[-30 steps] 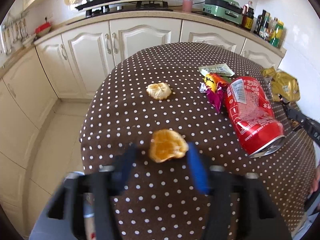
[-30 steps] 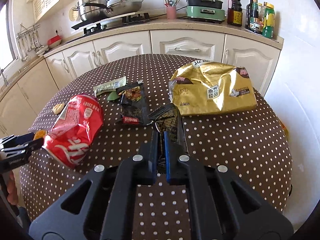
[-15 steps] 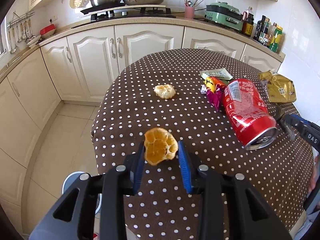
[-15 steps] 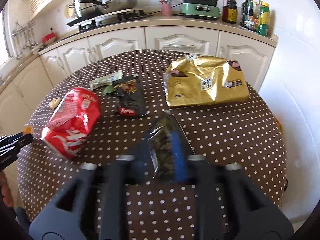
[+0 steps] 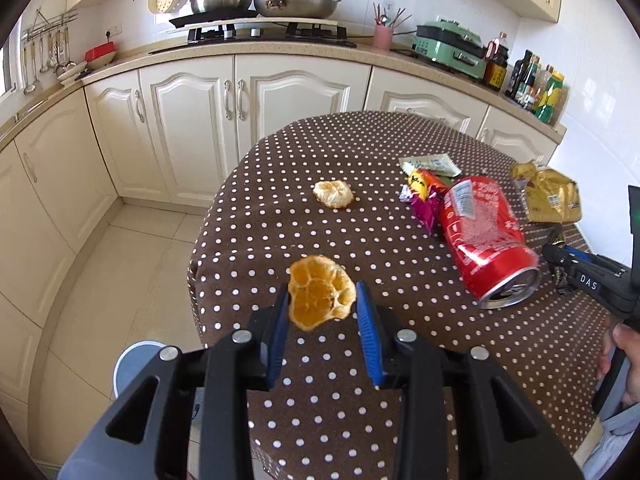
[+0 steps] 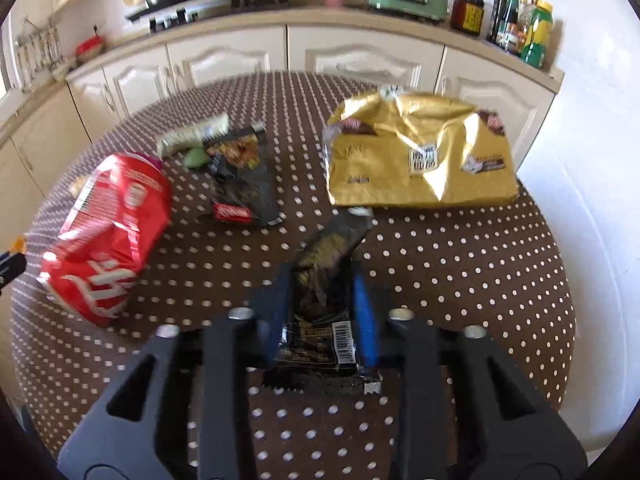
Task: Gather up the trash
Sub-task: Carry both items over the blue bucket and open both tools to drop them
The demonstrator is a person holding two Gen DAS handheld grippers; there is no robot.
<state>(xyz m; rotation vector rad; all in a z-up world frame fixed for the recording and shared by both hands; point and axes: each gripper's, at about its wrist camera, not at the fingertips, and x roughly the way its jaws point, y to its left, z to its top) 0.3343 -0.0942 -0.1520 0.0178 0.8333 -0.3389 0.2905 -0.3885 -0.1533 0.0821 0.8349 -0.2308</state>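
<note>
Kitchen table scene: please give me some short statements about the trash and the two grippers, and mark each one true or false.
1. The left gripper holds a piece of orange peel between its fingers. True.
2. The red can stands upright on the table. False: it lies on its side, dented, its open end facing the left wrist camera.
3. A second, paler piece of peel lies on the tablecloth. True.
4. The right gripper has nothing between its fingers. False: a dark wrapper sits between them; its jaws have just been closing.
5. The gold bag lies on the floor. False: it rests on the table, near the far edge.
</note>
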